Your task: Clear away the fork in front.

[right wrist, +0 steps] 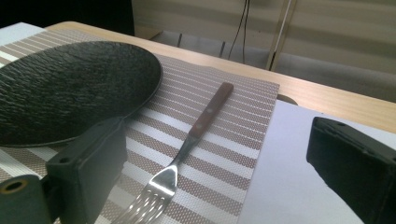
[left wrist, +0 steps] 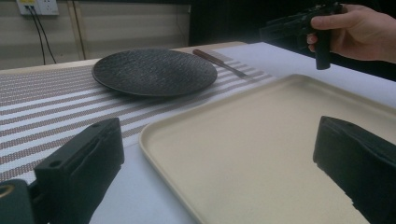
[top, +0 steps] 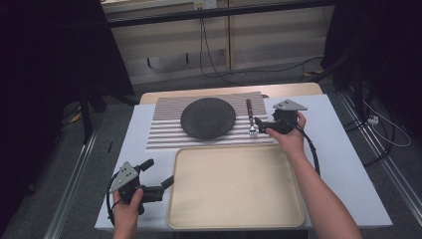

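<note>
A desk (top: 348, 164) with a pale cover is seen from above, the person's forearms coming in from six o'clock. A striped mat (top: 164, 129) lies across the far half. On it sits a round black plate (top: 208, 118), near twelve o'clock. Just beside the plate, at its three o'clock side, lies a fork (top: 250, 117) with a dark wooden handle; the handle points to twelve o'clock and the metal tines to six o'clock. The fork lies flat on the mat, apart from the plate.

A large cream tray (top: 236, 186) fills the near middle of the desk, its far edge just beside the mat.

The right gripper (top: 260, 122) is at about two o'clock, held in the right hand (top: 288, 134). It points toward nine o'clock, at the tine end of the fork. In the right gripper view its jaws are spread wide, with the fork between them and touched by neither.

The left gripper (top: 167, 182) is at about eight o'clock, held in the left hand (top: 127, 209), just beside the tray's left edge. In the left gripper view its jaws are spread wide over the tray's corner, pinching nothing.
</note>
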`<state>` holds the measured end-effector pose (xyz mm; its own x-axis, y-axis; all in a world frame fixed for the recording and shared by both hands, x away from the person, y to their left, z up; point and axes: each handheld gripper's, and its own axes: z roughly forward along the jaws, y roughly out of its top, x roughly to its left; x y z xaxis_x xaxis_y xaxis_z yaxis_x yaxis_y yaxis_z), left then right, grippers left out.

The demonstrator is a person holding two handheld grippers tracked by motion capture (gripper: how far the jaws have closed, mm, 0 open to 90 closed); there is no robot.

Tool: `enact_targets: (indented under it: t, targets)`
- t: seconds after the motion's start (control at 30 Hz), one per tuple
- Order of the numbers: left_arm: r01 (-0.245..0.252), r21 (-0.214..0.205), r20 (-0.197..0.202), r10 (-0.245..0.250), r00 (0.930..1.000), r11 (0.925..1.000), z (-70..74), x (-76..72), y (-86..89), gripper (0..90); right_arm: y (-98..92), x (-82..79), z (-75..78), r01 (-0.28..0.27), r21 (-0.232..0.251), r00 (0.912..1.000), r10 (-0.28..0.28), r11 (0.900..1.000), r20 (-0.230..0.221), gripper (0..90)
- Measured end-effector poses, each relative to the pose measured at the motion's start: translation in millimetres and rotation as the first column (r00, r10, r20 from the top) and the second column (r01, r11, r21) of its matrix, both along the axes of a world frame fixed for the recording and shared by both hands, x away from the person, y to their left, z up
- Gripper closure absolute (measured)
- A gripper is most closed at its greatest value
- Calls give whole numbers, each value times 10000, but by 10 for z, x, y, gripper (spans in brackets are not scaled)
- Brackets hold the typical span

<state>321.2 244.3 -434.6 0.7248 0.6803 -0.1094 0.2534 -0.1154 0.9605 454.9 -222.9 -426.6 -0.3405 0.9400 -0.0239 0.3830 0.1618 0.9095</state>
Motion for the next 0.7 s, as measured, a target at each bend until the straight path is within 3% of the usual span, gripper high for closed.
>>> enact_targets:
  t: [0.23, 0.37, 0.47, 0.7]
  targets:
    - [73, 67, 18, -73, 10000, 10000, 1, 10, -24, 20, -6, 153, -28, 78, 16, 9989, -77, 10000, -473, 90]
    - [66, 136, -19, -66, 10000, 9999, 0, 5, -29, 20, -5, 241, -47, 49, 37, 9978, -46, 10000, -658, 159]
    - [63, 155, -30, -62, 10000, 9999, 0, 5, -31, 20, 10, 308, -73, -28, 1, 9965, 28, 10000, -831, 267]
    - [68, 95, 50, -68, 10000, 9999, 10, -3, -30, 20, 145, 454, -150, -170, -194, 9911, 143, 9997, -1324, 340]
